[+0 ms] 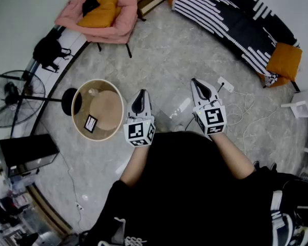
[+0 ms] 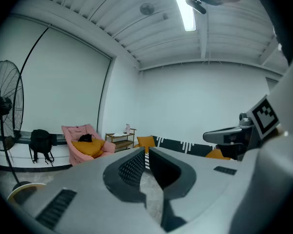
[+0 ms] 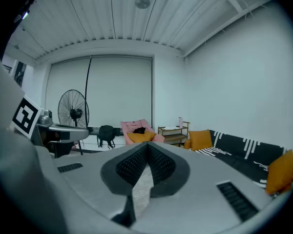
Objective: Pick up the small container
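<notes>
Left gripper (image 1: pixel 142 93): I hold it out in front of me above the stone floor (image 1: pixel 164 60). In the left gripper view its two jaws meet at the tips with nothing between them; it is fully closed and empty.

Right gripper (image 1: pixel 195 81): I hold it level with the left, at about 3 o'clock of it and well apart. In the right gripper view its ribbed pads come together at the tips, and it has hold of nothing.

Small container (image 1: pixel 94 92): a small pale item standing on the round table (image 1: pixel 78 118), near the far part of the top. It is too small in the head view to make out further detail. It lies at about 9 o'clock of the left gripper's tips, apart from them, with the table rim between. Neither gripper touches it or the table.

Also on the table: a round tan disc (image 1: pixel 109 110) at about 5 o'clock of the container, and a black-and-white marker card (image 1: pixel 91 123) at about 6 o'clock of it, near the rim closest to me.
</notes>
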Available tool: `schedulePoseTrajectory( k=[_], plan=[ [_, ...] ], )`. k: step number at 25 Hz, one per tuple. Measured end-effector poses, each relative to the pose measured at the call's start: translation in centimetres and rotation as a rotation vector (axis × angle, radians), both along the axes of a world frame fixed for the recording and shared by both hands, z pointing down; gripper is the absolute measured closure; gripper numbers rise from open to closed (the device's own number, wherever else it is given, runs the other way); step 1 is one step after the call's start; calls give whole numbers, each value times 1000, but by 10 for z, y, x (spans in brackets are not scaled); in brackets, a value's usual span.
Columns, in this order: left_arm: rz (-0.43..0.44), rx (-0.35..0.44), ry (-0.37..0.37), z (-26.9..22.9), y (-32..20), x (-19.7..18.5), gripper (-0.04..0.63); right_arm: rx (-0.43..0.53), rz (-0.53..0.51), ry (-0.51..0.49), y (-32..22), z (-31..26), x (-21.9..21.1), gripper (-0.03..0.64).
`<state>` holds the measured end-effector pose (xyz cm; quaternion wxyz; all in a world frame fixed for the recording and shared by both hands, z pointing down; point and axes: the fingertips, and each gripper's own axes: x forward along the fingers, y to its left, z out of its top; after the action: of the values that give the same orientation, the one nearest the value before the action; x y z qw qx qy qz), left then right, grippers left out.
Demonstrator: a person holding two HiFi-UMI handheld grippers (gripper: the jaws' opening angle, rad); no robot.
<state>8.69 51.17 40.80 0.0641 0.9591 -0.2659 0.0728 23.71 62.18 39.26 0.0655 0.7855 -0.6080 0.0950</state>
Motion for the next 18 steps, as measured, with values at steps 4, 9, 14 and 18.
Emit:
schedulePoseTrajectory(
  k=[4,9,14,18],
  plan=[
    [27,-15,7,15,7,12,555,9,31,-28,0,11,18,595],
    [13,-26,-53,37,-32,18,555,-29,11,-91,-34,48,22,595],
    [-9,-72,-77,60,-91,31,555,-125,-33,-82,-83,76,34,595],
    [-49,-163,-57,73,-158,51,555,-179,-44,-96,-147,88,71,595]
  ],
)
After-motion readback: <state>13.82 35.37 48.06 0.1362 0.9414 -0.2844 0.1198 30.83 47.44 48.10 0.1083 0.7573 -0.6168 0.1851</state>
